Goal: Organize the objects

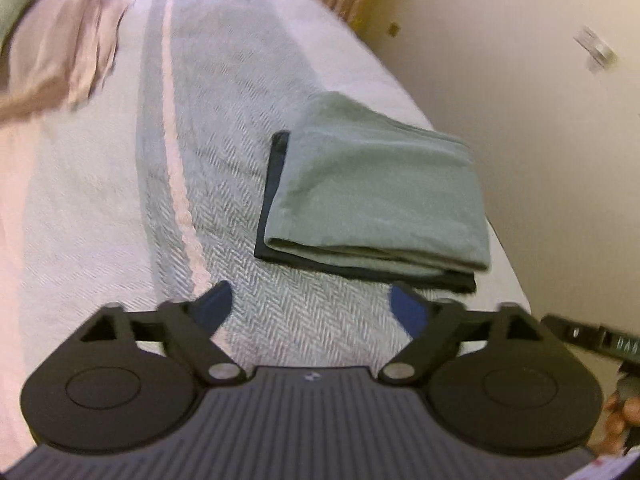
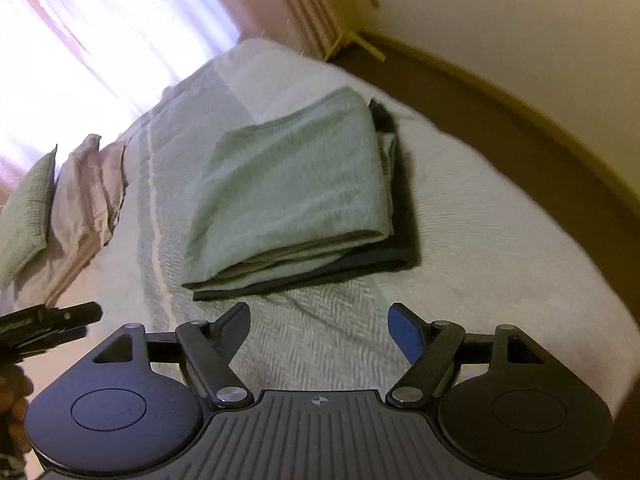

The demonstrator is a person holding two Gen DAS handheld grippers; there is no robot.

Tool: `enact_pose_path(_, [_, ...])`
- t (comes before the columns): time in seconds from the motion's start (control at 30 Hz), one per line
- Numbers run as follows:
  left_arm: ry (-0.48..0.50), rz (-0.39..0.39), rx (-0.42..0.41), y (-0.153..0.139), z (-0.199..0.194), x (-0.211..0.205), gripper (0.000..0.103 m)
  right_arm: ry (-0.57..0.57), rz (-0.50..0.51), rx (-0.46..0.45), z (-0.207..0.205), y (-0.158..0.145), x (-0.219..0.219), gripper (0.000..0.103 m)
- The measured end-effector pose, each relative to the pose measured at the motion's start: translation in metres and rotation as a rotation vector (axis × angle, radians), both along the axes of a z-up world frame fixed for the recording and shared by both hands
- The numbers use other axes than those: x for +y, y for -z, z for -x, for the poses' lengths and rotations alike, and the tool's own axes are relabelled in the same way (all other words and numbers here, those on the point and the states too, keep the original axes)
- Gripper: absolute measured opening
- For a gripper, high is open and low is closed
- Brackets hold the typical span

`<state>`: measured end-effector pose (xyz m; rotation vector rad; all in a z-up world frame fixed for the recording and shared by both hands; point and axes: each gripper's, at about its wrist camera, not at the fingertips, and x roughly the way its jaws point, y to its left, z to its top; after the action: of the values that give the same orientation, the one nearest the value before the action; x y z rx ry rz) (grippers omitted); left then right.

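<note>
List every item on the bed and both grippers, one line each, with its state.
green towel: folded, lying on the dark cloth
dark cloth: folded flat beneath it
pillows: at the bed's head
left gripper: open, empty
right gripper: open, empty

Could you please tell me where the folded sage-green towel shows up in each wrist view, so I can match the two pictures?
Left wrist view: the folded sage-green towel lies right of centre, atop a dark folded cloth, near the bed's right edge.
Right wrist view: the same towel lies at centre, above the open gripper.
Shared landmark: the pink satin pillow at the left.
</note>
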<state>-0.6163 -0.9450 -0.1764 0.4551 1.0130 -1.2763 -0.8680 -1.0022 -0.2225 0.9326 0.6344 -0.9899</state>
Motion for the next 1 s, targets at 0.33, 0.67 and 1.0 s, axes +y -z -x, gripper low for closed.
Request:
enact_pose_path(0.33, [0.002,0.089,-0.155,-0.062,0.023,0.088,0.102,-0.062,0.144,0.143,-0.025,-0.067,0.086,0.074])
enact_pose_path(0.67, [0.02,0.1,-0.06,-0.063,0.022,0.125,0.102,-0.052,0.19,0.175,-0.038,-0.075,0.116,0.075])
enact_pose_path(1.0, [0.037,0.086,-0.112,-0.074,0.015,0.145,0.102,-0.027,0.235,0.176,-0.046,-0.091,0.15,0.075])
